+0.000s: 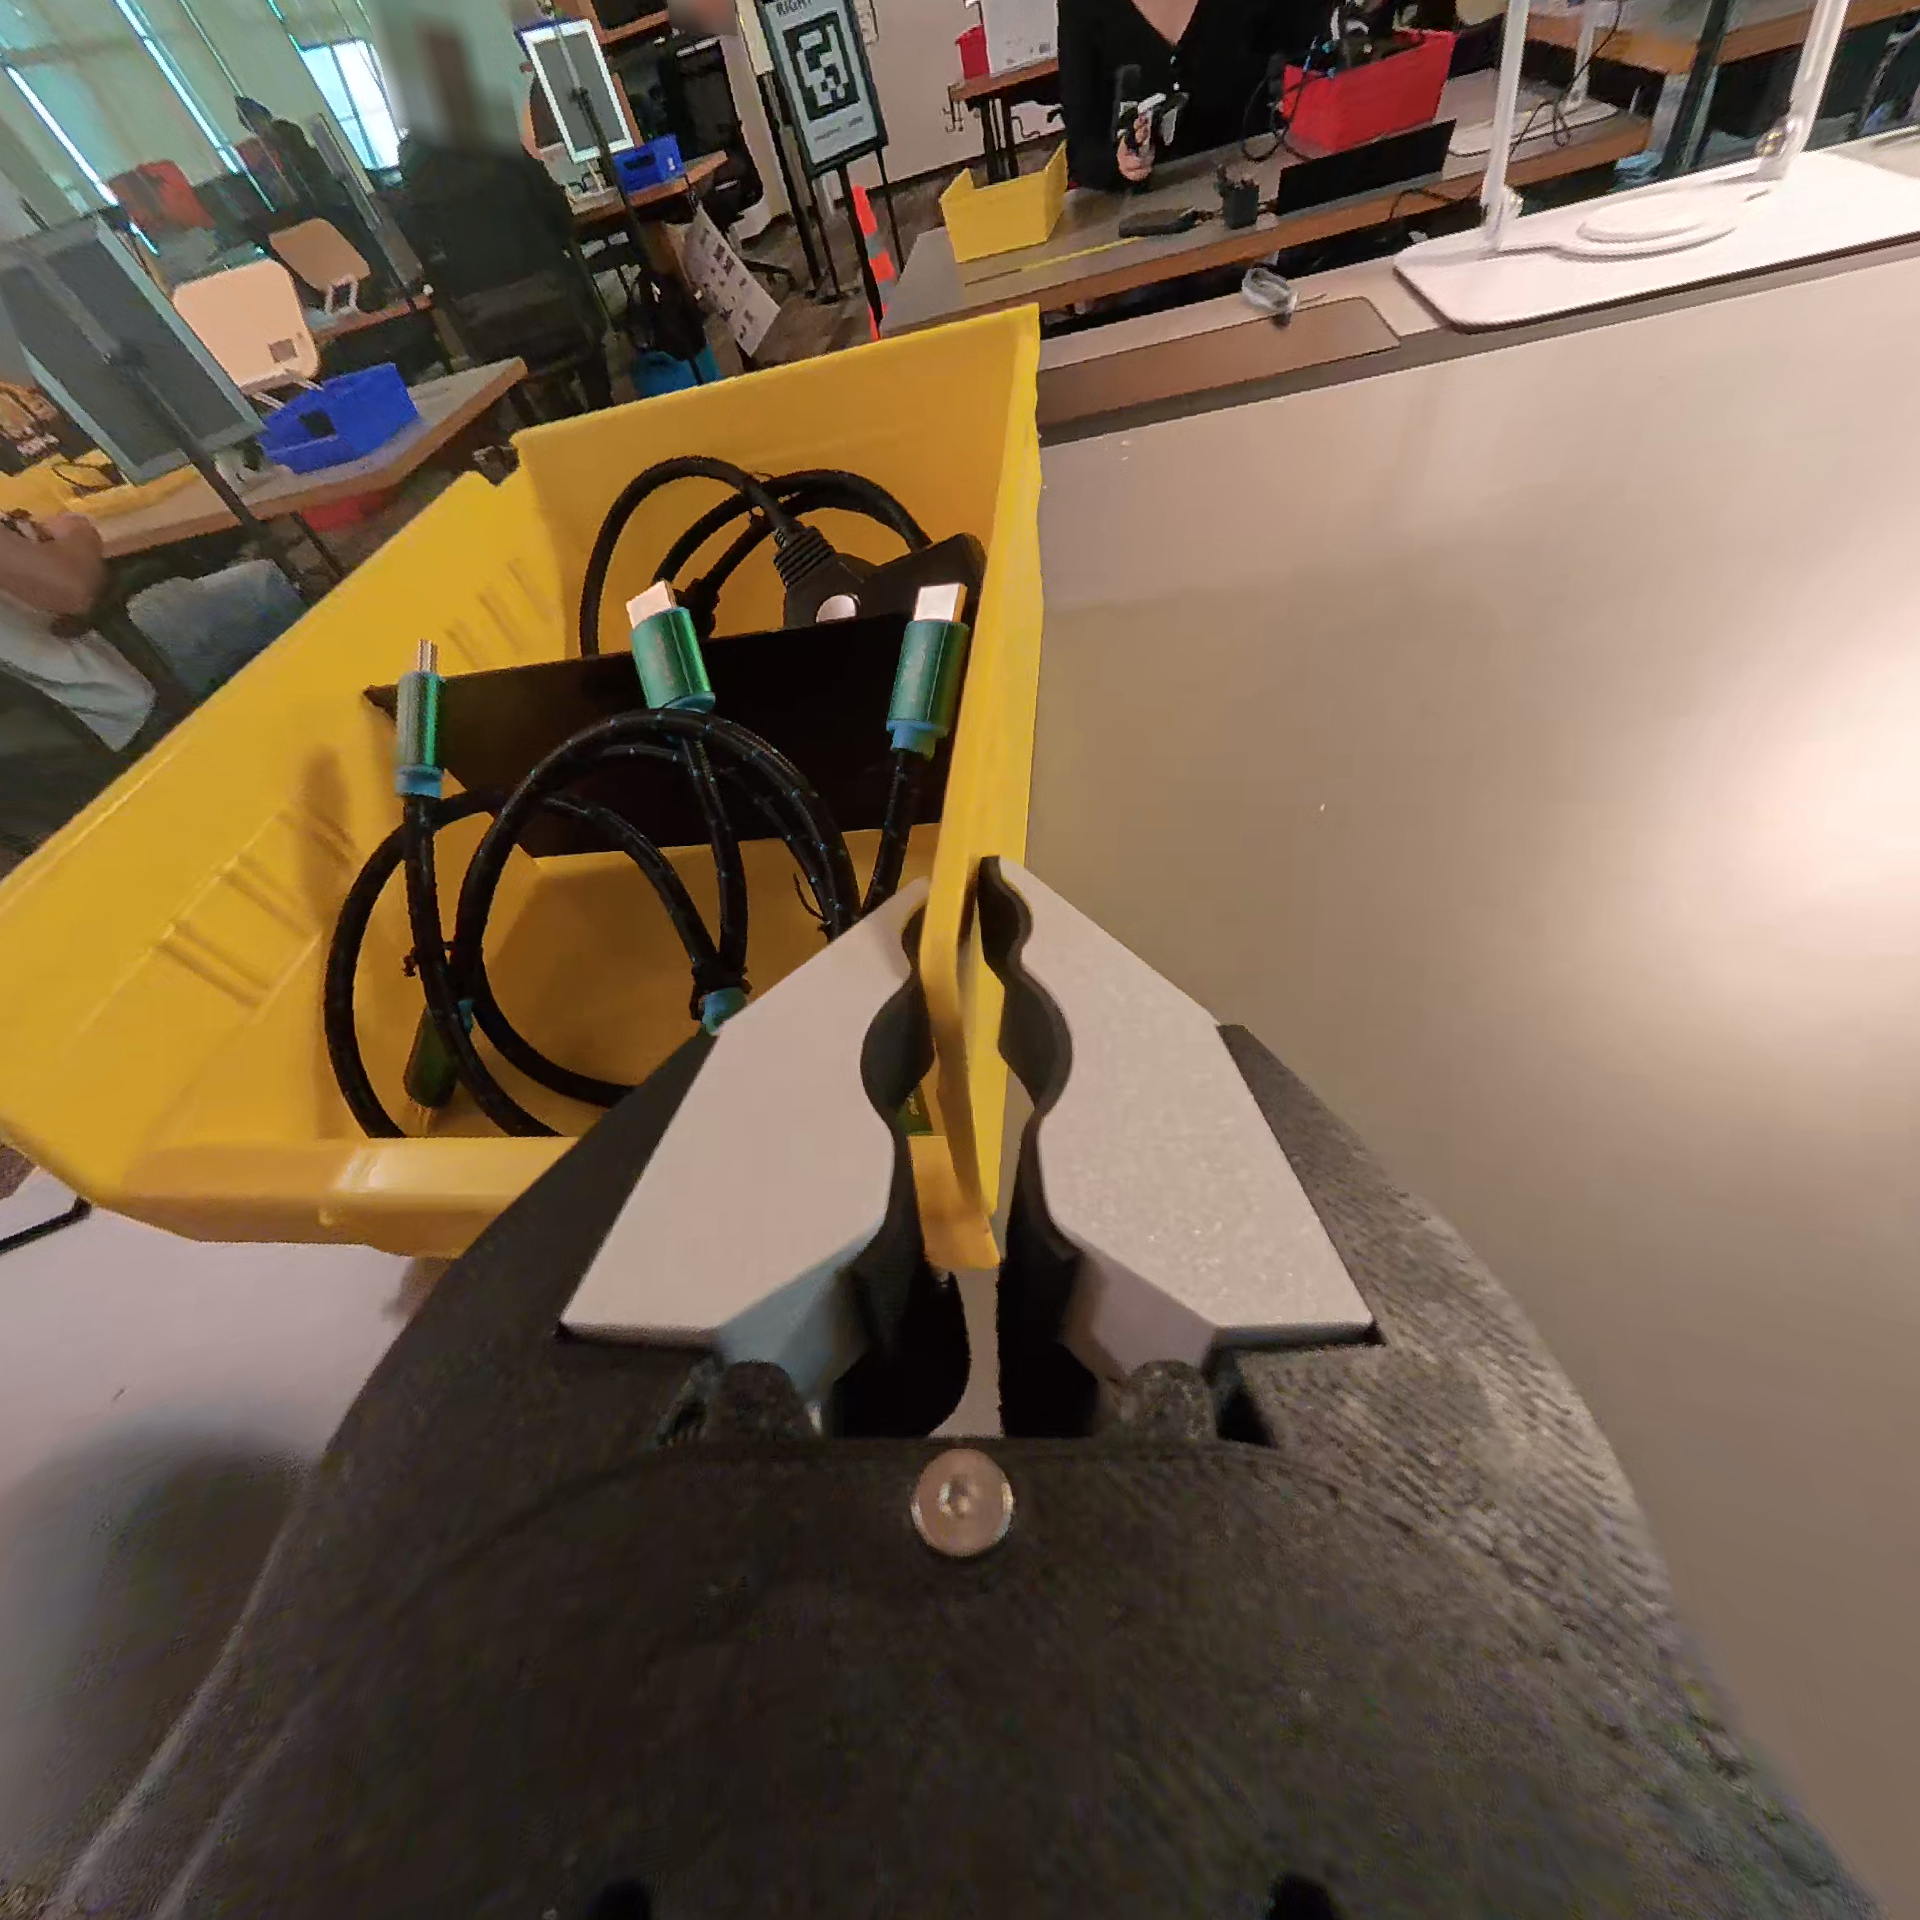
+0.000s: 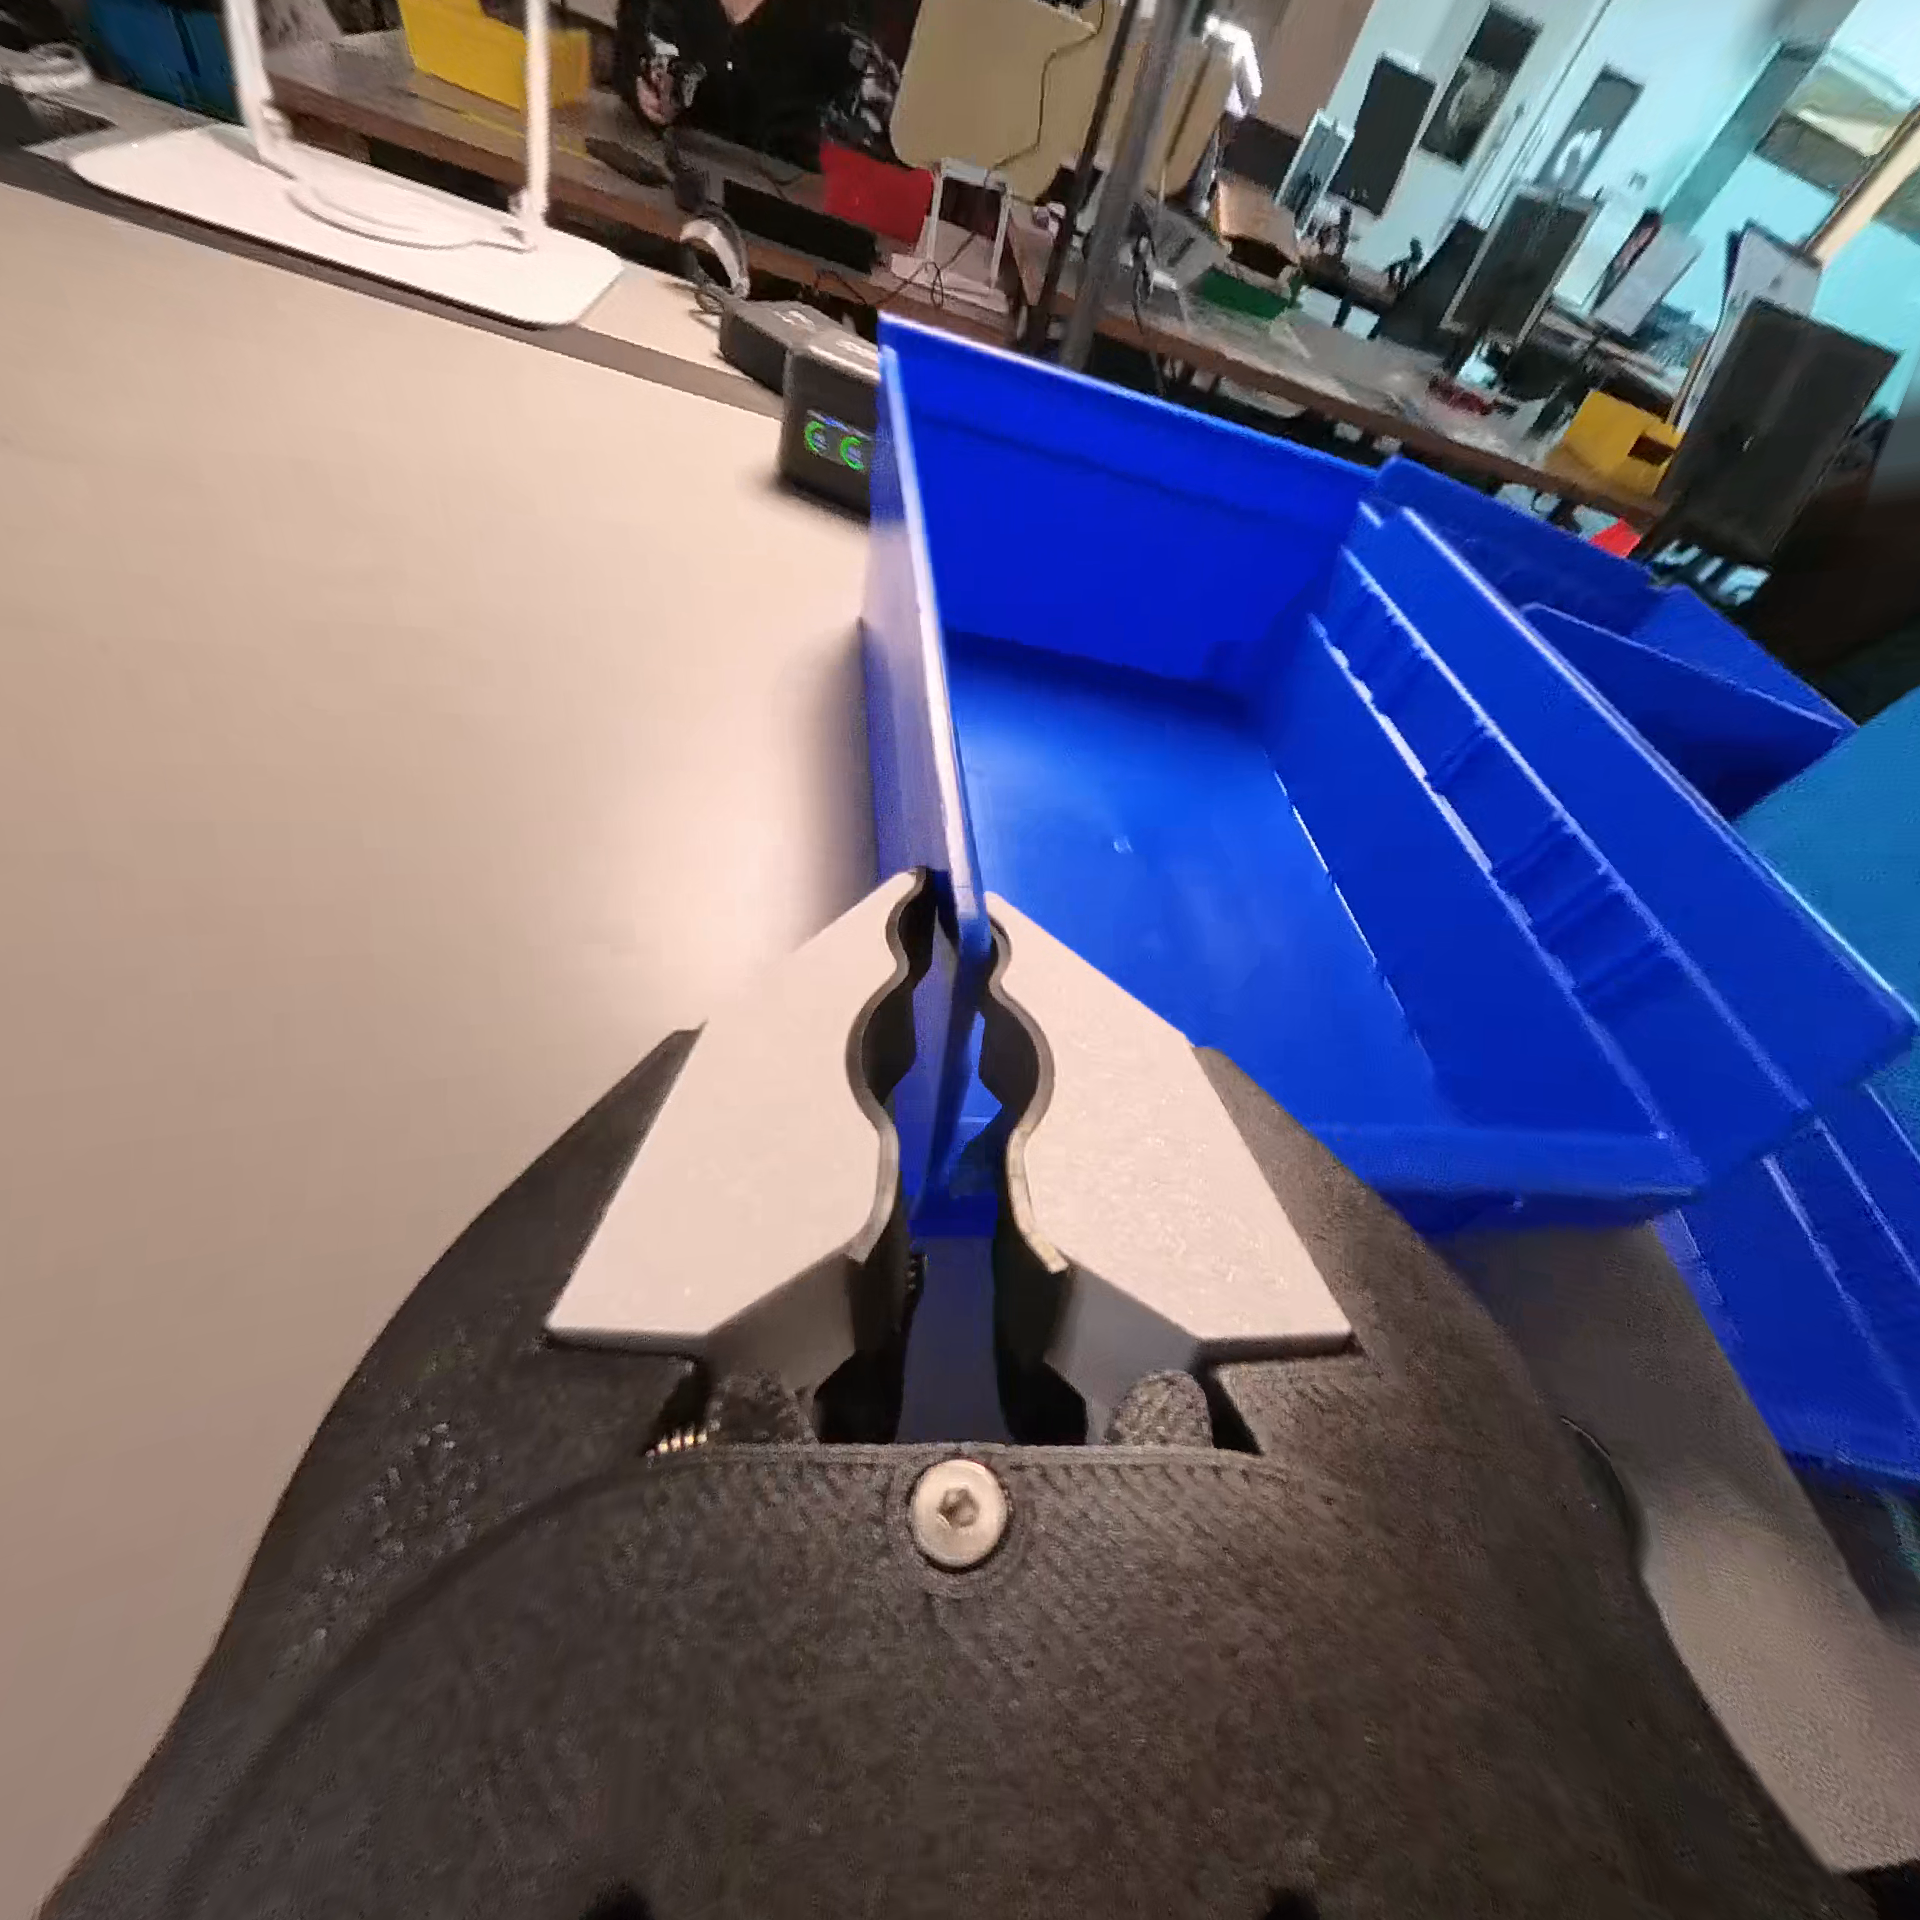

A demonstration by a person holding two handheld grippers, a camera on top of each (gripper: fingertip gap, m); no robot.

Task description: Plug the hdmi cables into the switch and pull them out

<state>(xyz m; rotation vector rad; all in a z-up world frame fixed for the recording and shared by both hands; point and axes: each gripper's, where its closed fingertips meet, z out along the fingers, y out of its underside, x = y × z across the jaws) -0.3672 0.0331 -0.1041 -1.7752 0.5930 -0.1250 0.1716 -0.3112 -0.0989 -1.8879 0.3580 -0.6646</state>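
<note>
In the left wrist view my left gripper (image 1: 961, 899) is shut on the right wall of a yellow bin (image 1: 997, 582). Inside the bin lie coiled black braided HDMI cables (image 1: 582, 935) with green plugs (image 1: 670, 655) and a black switch box (image 1: 727, 717); none of the plugs is in the switch. In the right wrist view my right gripper (image 2: 961, 914) is shut on the left wall of a blue bin (image 2: 914, 727) with nothing inside it.
The bins stand on a beige table (image 1: 1455, 831). A white stand base (image 1: 1662, 229) is at the table's far edge. More blue bins (image 2: 1714, 935) sit right of the held one. A black device with green lights (image 2: 831, 447) is behind it. People sit at benches beyond. About 65 centimeters separates my left fingertips from my right.
</note>
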